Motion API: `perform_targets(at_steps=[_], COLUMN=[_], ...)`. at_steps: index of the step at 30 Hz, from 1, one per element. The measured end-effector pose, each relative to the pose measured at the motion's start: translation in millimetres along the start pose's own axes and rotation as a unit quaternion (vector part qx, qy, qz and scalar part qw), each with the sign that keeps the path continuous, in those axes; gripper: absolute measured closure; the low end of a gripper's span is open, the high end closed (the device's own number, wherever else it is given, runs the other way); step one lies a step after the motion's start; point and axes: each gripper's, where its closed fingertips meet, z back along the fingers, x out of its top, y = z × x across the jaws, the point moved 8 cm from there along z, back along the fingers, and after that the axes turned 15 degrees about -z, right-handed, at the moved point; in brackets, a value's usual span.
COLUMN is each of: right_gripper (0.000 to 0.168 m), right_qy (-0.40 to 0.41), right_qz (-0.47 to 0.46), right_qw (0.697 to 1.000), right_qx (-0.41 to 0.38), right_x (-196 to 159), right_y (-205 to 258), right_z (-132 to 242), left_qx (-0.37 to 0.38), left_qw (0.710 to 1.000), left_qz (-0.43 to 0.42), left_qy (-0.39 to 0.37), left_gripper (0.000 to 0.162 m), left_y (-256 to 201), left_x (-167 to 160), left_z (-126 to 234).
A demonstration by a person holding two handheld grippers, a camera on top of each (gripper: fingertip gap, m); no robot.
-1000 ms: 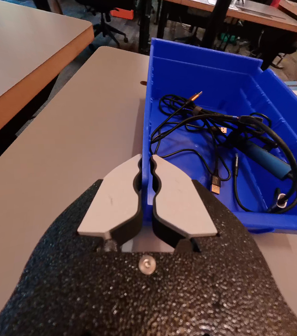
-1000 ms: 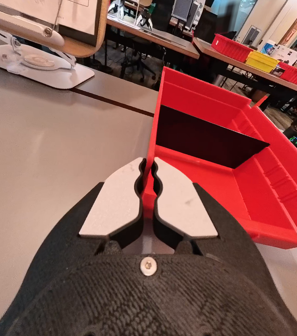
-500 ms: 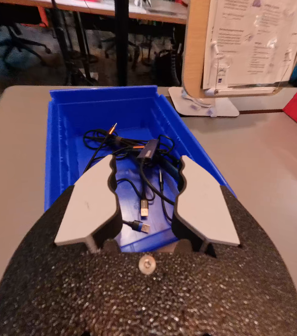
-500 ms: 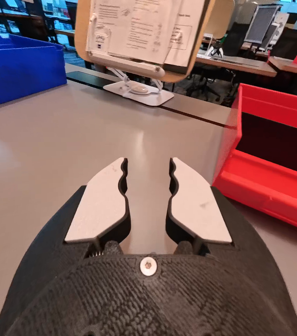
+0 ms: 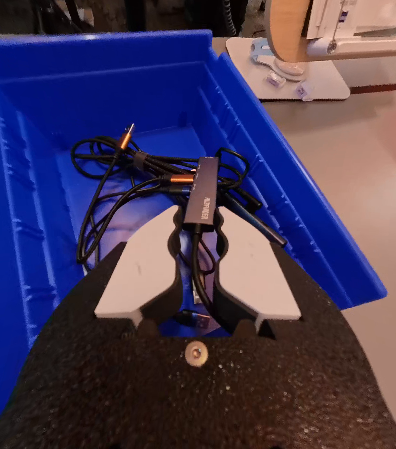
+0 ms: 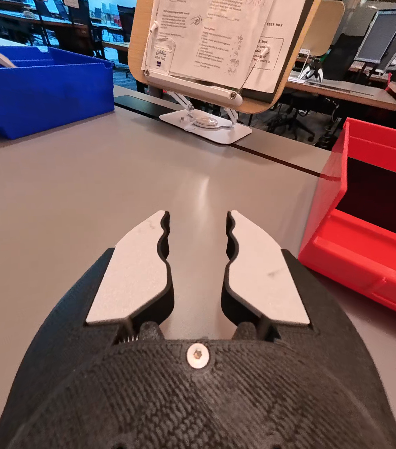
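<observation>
My left gripper (image 5: 198, 211) is down inside a blue bin (image 5: 34, 218), and its jaws are closed on the near end of a dark slim USB hub (image 5: 204, 189). The hub lies on a tangle of black cables (image 5: 119, 170) with orange and blue plugs. One cable runs from the hub back between my fingers. My right gripper (image 6: 198, 213) is open and empty above the bare grey table (image 6: 95, 194). A red bin (image 6: 362, 255) with a black divider (image 6: 386, 189) stands to its right.
A document stand (image 6: 206, 60) with paper sheets stands at the table's far edge, between the two bins; its white base also shows in the left wrist view (image 5: 313, 80). The blue bin (image 6: 41, 97) shows at the far left in the right wrist view. Desks and chairs lie beyond. My right fingertips sit around 50 cm from my left ones.
Both grippers let go of the bin rims they held a second ago. The left one went down into the blue bin and closed on the hub. The right one opened over the table.
</observation>
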Motion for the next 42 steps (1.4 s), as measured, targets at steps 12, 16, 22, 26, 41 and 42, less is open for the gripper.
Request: perform_targets(at_steps=[12,16,22,26,41,42], right_gripper=[0.115,0.113,0.107,0.104,0.136,0.133], right_qy=[0.024,0.004,-0.109,-0.151,-0.102,-0.095], right_qz=[0.015,-0.014,-0.013,-0.014,0.031,0.039], right_qw=[0.999,0.997,0.96,0.926,0.92,0.921], right_qx=[0.031,0.071,0.257,0.347,0.376,0.376], right_x=[-2.3,2.9,49.1,63.9,40.1,38.1], right_y=[4.5,12.5,50.0,72.3,86.6,83.9], right_z=[-3.1,1.0,34.0,52.7,56.2,57.5], left_qx=[0.156,0.124,-0.197,-0.36,-0.449,-0.455], left_qw=[0.889,0.84,0.775,0.727,0.704,0.703], left_qz=[-0.42,-0.496,-0.526,-0.502,-0.451,-0.443], left_qy=[-0.096,-0.183,-0.289,-0.298,-0.315,-0.32], left_gripper=[0.137,0.137,0.137,0.137,0.137,0.137], left_y=[-93.1,-155.4,-246.6,-282.8,-344.7,-344.1], left_x=[77.8,106.9,121.1,102.6,49.4,49.3], left_z=[82.0,122.6,159.7,137.4,72.0,70.9])
